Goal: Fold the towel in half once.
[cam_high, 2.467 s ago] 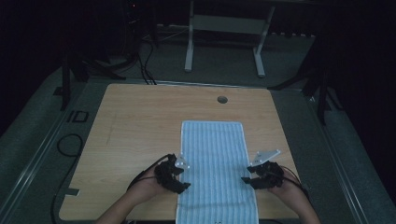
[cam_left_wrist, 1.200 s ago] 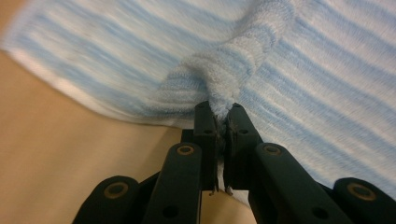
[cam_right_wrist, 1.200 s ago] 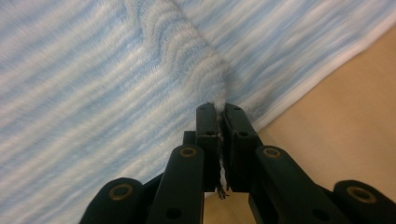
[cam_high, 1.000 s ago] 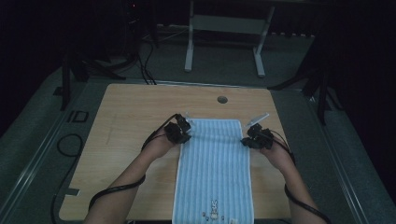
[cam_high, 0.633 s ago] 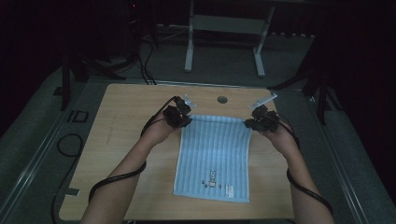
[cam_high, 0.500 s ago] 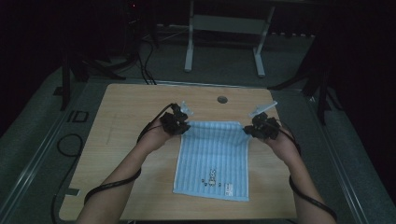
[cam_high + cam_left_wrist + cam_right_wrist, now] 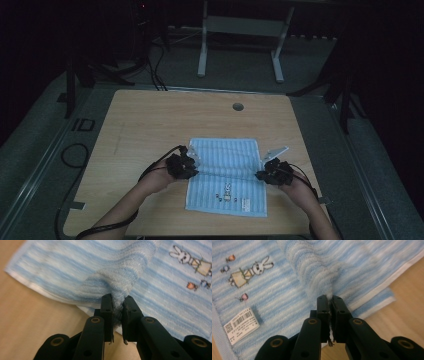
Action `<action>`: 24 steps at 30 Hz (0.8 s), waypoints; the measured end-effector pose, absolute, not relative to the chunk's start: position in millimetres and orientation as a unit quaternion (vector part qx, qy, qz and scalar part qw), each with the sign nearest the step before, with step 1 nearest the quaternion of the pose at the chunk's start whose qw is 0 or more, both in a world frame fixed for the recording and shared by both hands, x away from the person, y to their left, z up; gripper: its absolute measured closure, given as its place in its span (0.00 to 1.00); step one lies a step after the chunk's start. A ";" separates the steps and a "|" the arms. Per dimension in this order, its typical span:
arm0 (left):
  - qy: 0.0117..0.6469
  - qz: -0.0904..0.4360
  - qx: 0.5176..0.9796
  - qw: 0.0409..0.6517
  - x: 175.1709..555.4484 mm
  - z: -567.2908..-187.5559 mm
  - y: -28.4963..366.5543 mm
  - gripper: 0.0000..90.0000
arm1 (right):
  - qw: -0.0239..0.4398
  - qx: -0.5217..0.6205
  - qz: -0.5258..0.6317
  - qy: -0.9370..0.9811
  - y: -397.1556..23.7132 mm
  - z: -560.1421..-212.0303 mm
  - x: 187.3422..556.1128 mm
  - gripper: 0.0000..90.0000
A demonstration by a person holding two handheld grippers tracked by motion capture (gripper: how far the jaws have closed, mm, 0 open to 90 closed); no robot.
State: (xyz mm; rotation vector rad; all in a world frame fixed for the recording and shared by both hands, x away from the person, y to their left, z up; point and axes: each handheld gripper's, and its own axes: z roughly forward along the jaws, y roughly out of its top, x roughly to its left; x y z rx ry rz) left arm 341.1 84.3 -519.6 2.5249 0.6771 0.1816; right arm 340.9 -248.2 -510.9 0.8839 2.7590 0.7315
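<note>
1. While both claws pinch it, the blue striped towel [image 7: 227, 175] lies low in the middle of the high view, folded over on itself, with its far layer being drawn toward the bottom of the frame across the near one.
2. On the near layer, a small rabbit print [image 7: 249, 271] and a white barcode label [image 7: 240, 323] lie uncovered, at the upper left and lower left of the right claw view.
3. The left claw [image 7: 117, 306] has a bunched ridge of terry between its jaws. They have just been opening a little, yet the cloth is still caught between the pads.
4. The right claw [image 7: 329, 305] is nearly fully closed on the matching corner fold, with threads hanging between its jaws.
5. In the high view the left claw [image 7: 182, 165] sits at the towel's left edge and the right claw [image 7: 272, 172] at its right edge, level with each other.
6. The step looks like the second fold, partly carried over.
7. Next, I judge, both hands must bring the held edge down to the near hem, square with it, then let go.
8. The wooden counter [image 7: 150, 125] lies bare around the towel, apart from a round cable hole [image 7: 238, 106] near its top edge.
</note>
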 end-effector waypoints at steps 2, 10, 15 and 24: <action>0.248 0.066 0.932 0.255 339.0 -523.2 83.9 0.88 | 0.074 0.293 0.240 0.923 -247.7 -514.3 340.0 0.94; 0.244 0.044 0.934 0.256 324.7 -530.5 81.9 0.83 | 0.071 0.295 0.237 0.923 -249.9 -525.1 333.1 0.90; 0.241 0.027 0.937 0.250 319.6 -523.2 84.0 0.76 | 0.070 0.286 0.233 0.927 -252.3 -512.1 328.2 0.84; 0.290 0.073 0.920 0.254 339.8 -491.4 103.7 0.49 | 0.099 0.306 0.266 0.909 -267.5 -471.1 345.9 0.72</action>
